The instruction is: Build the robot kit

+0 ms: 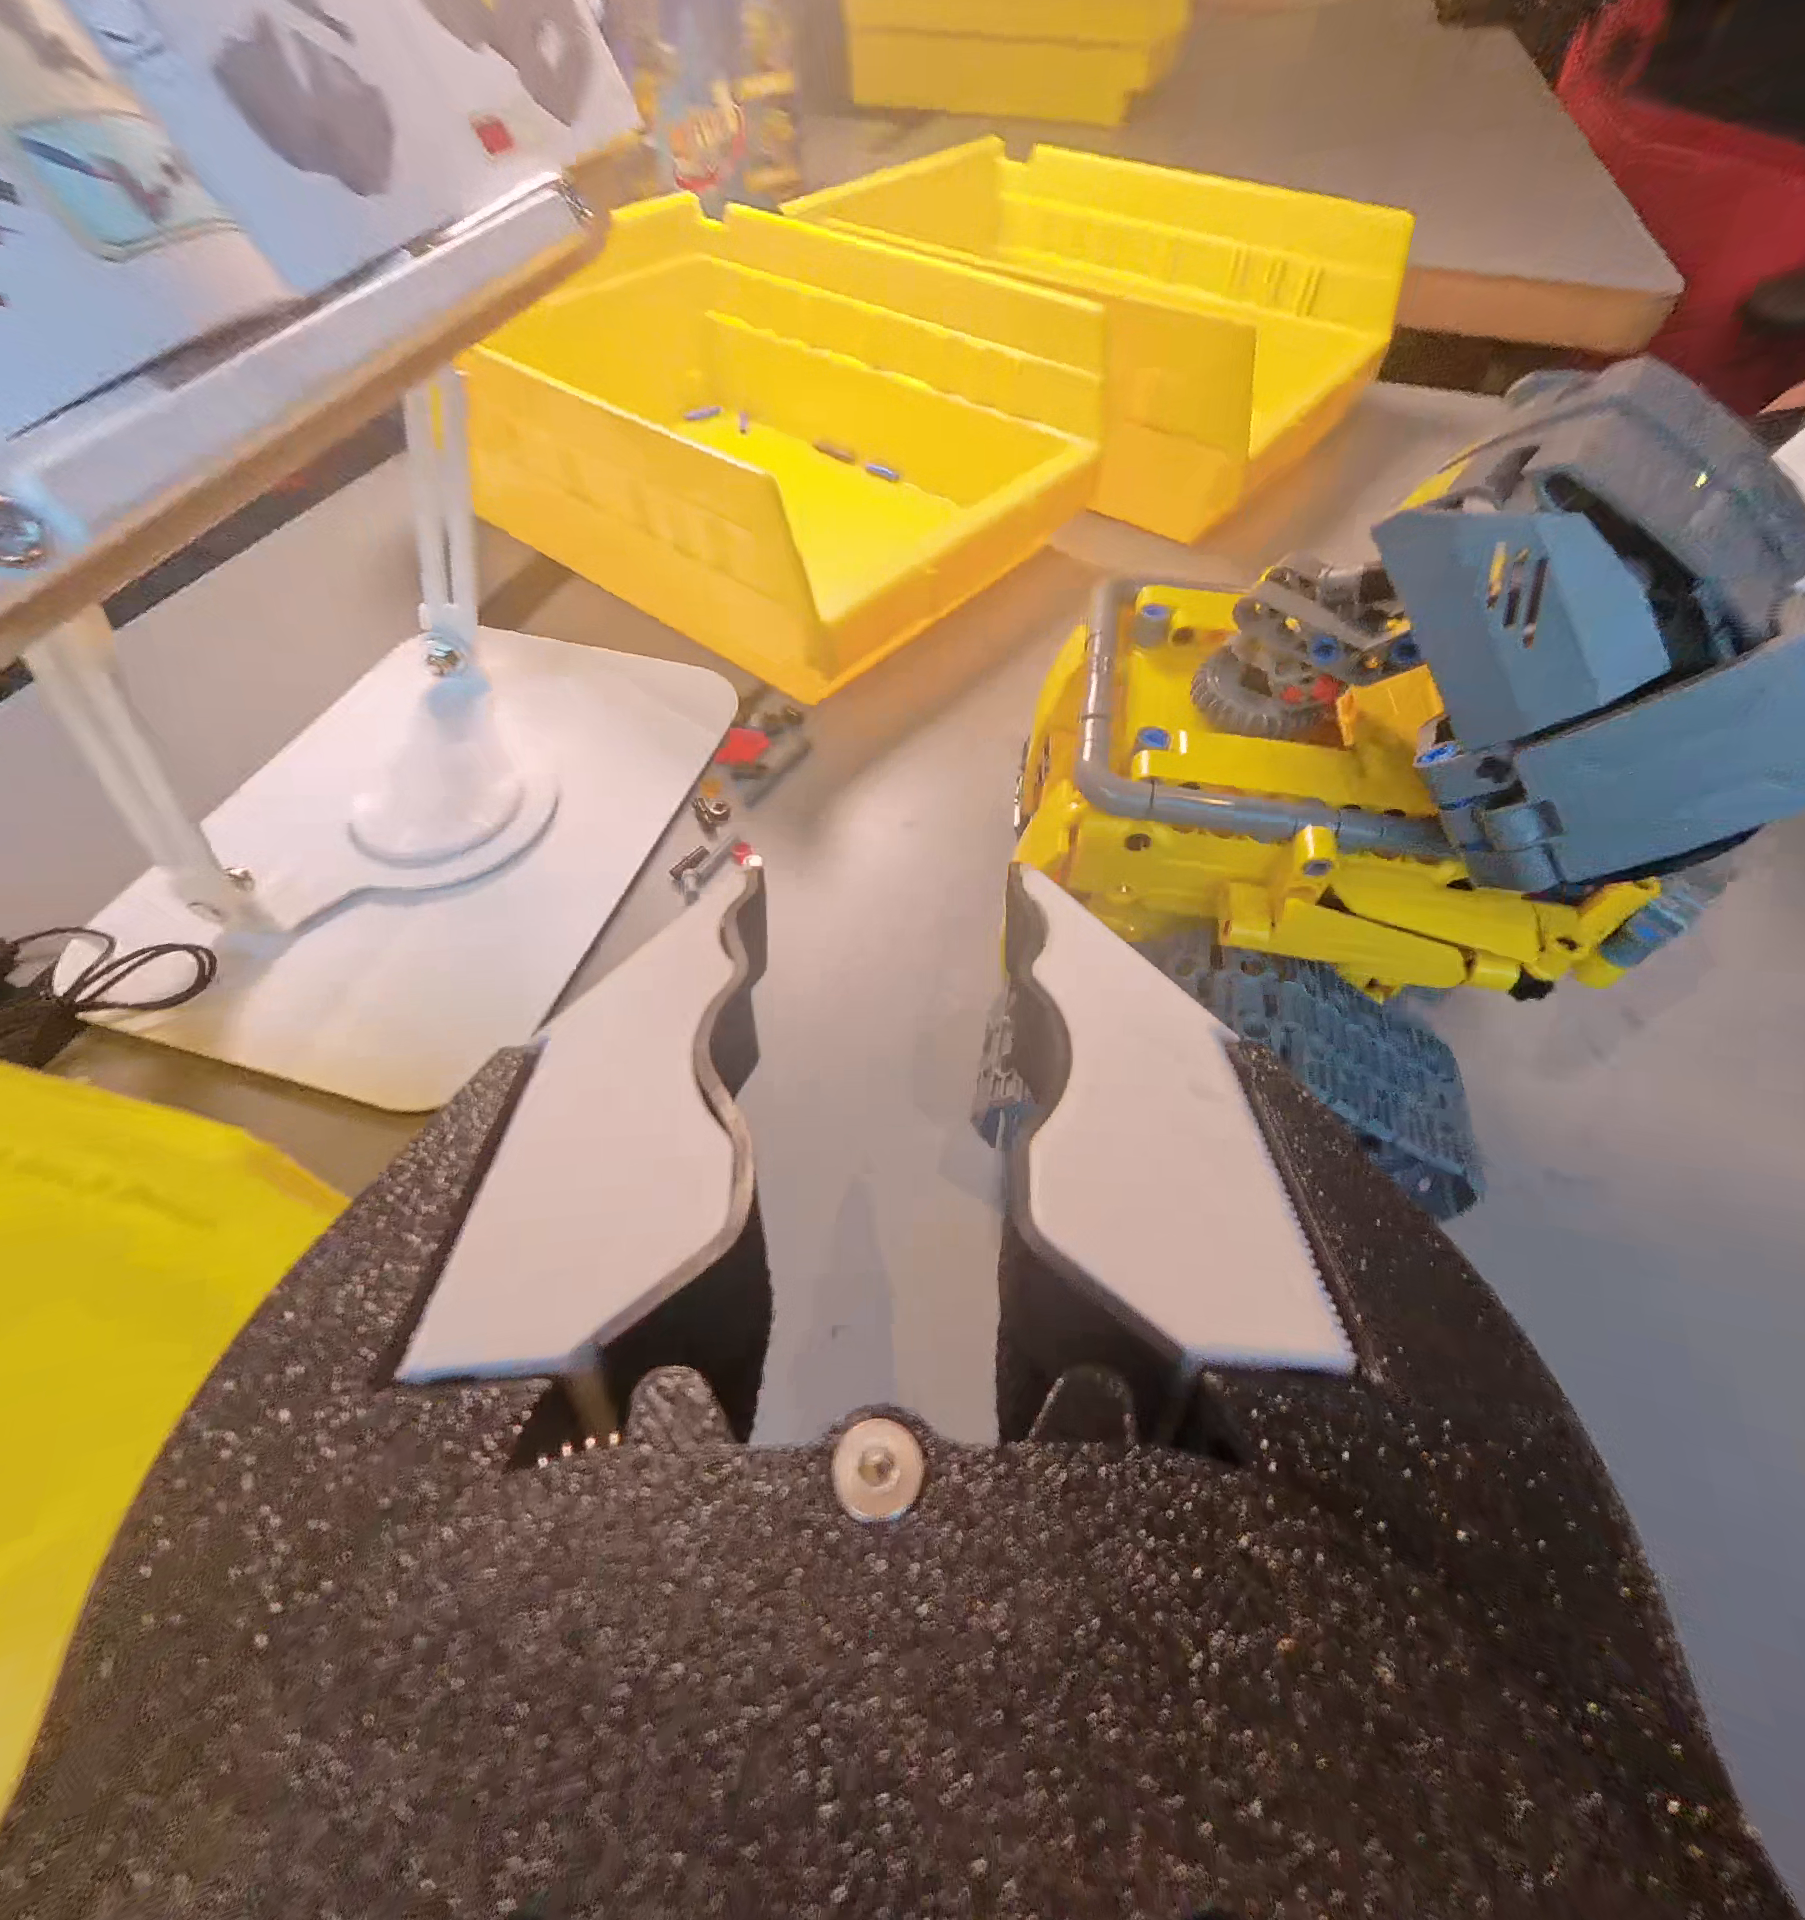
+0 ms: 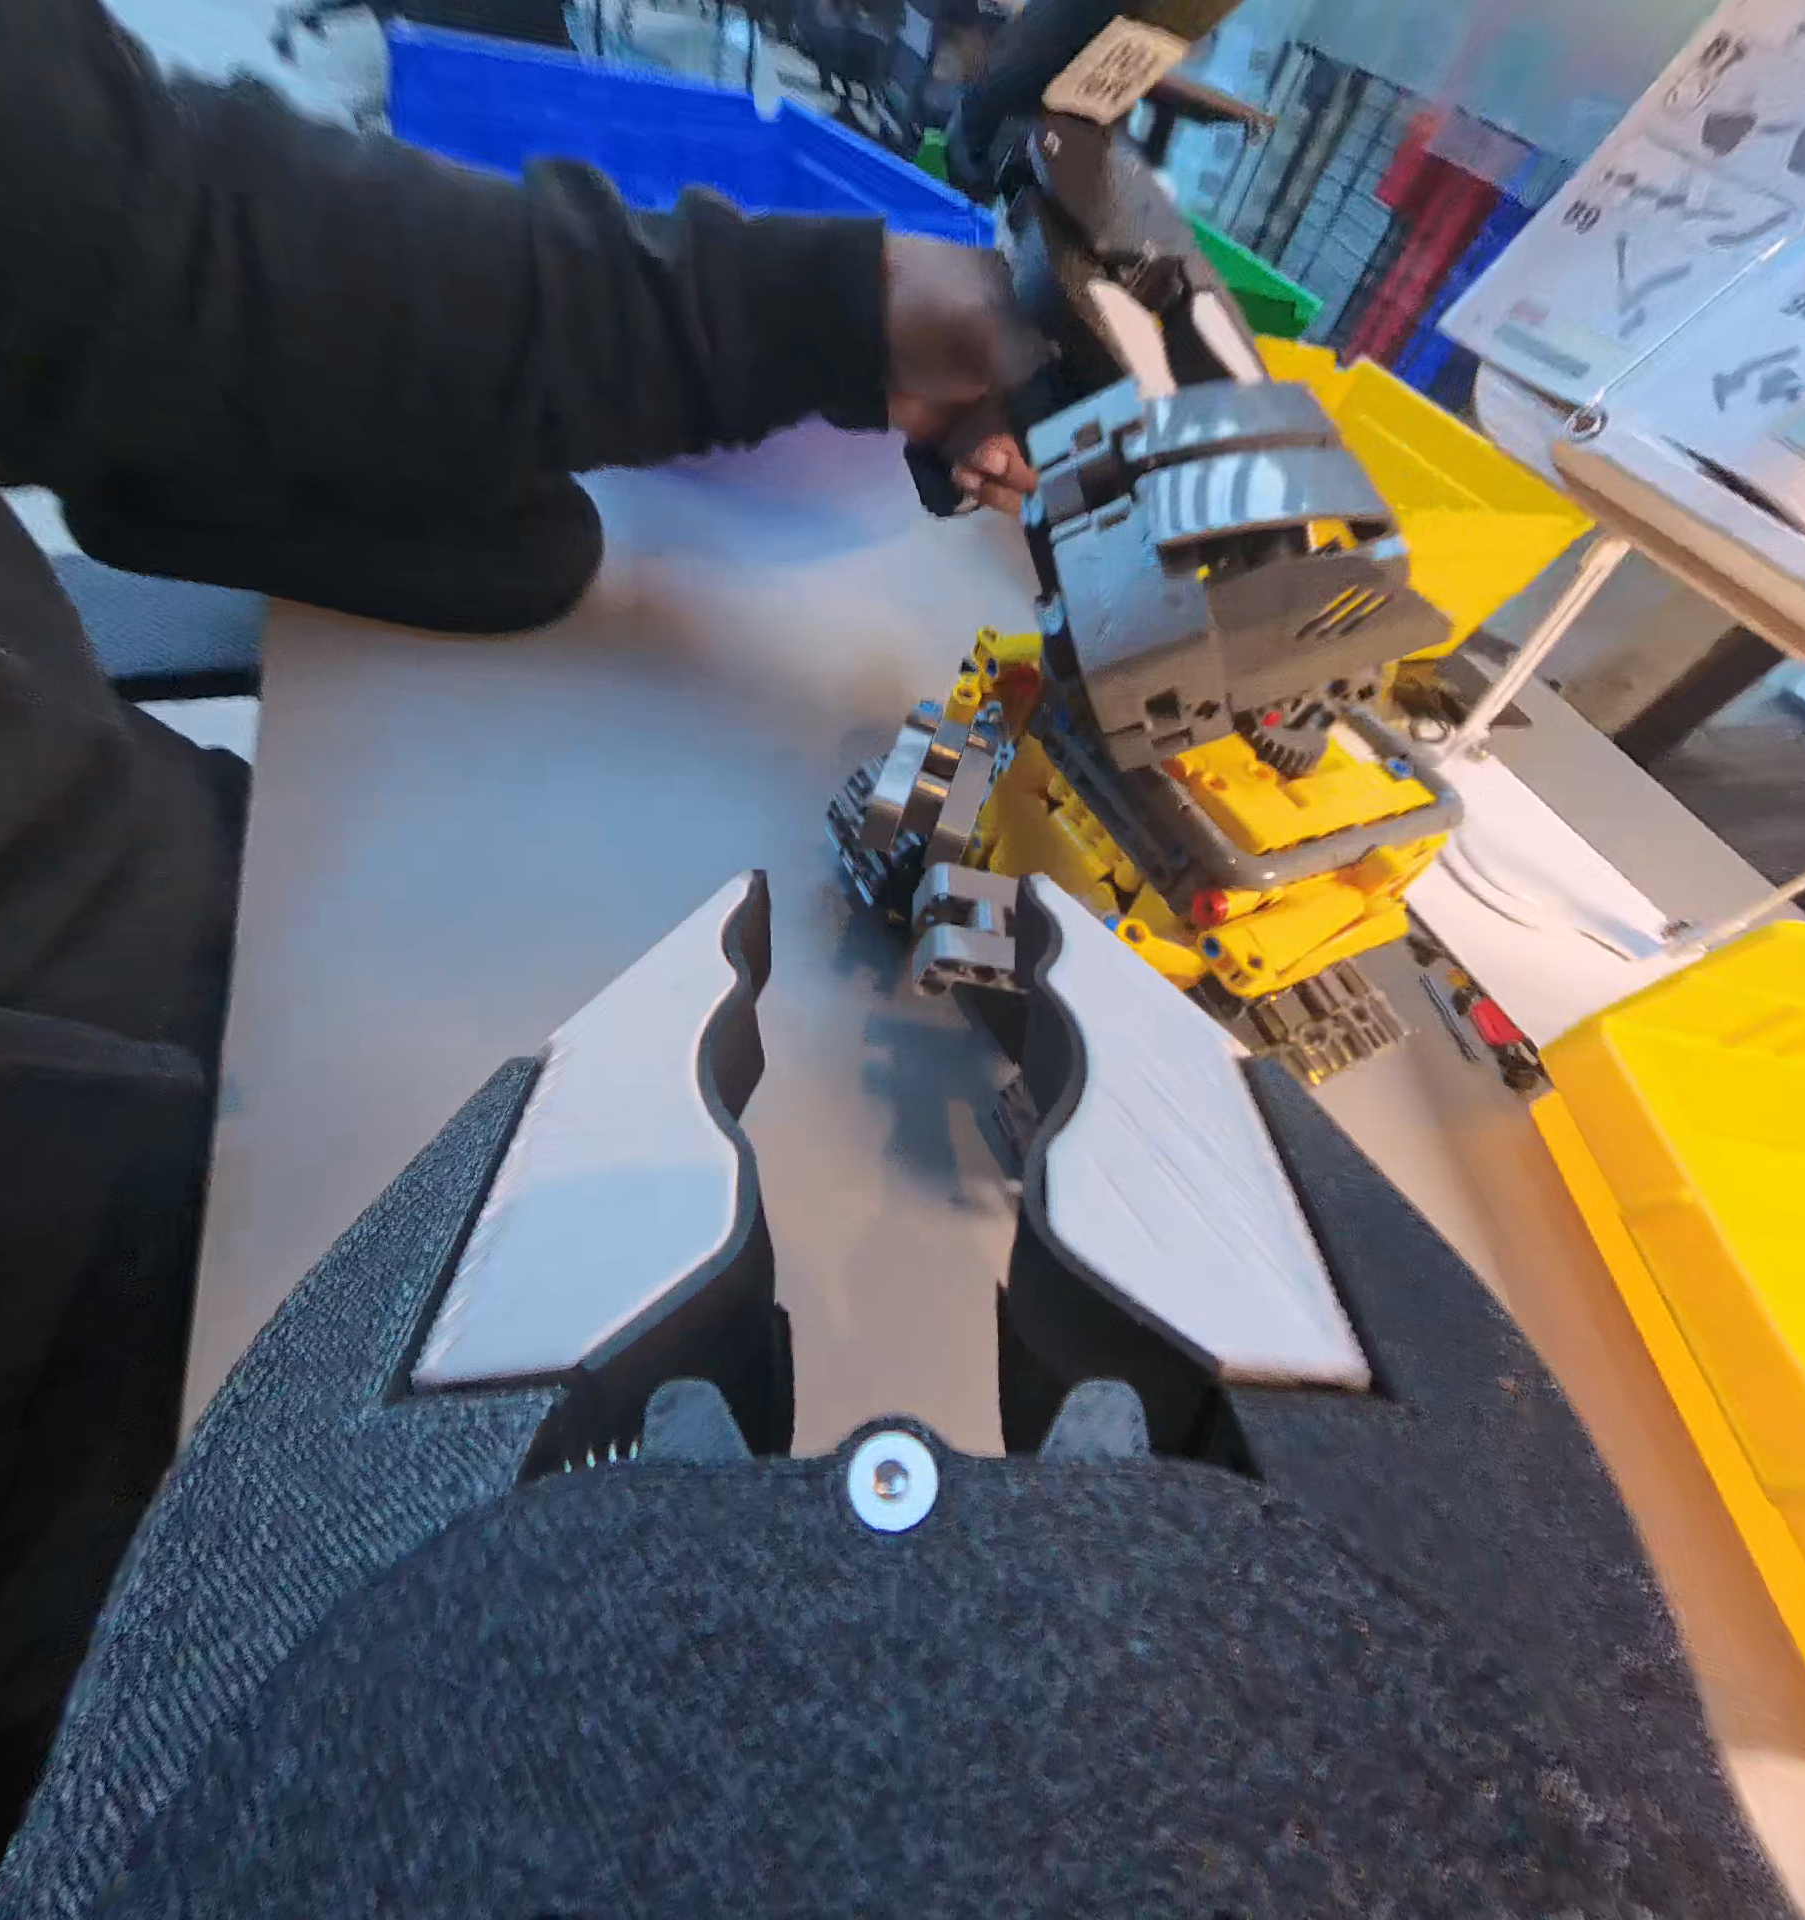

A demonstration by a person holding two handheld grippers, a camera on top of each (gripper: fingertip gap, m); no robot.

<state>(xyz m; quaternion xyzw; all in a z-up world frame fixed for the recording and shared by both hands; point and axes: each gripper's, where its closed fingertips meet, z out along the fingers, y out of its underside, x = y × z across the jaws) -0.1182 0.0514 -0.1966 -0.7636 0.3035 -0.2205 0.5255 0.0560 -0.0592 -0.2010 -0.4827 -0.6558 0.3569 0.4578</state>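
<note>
**Both grippers spread over the table, brick vehicle just ahead**

Left wrist view, left to right. Off my left gripper's (image 1: 882,894) left side stands a white stand base (image 1: 441,873) carrying a tilted board with printed pages (image 1: 202,208). A few small loose parts (image 1: 732,800) lie just beyond my left fingertip. Ahead, well apart, sit yellow bins (image 1: 773,457), the near one holding several small blue pins. My fingers are spread, nothing between them, only bare grey table (image 1: 877,1039). Touching or just beside my right finger is a yellow-and-grey brick-built tracked vehicle (image 1: 1293,831), its grey cab section tipped up.

Right wrist view, left to right. A person's black sleeve (image 2: 358,364) reaches across the table far to the left. My right gripper (image 2: 893,894) is spread and empty. The vehicle (image 2: 1241,790) lies just past my right fingertip; I cannot tell whether the finger touches it. Another yellow bin (image 2: 1708,1195) sits close on the right.
</note>
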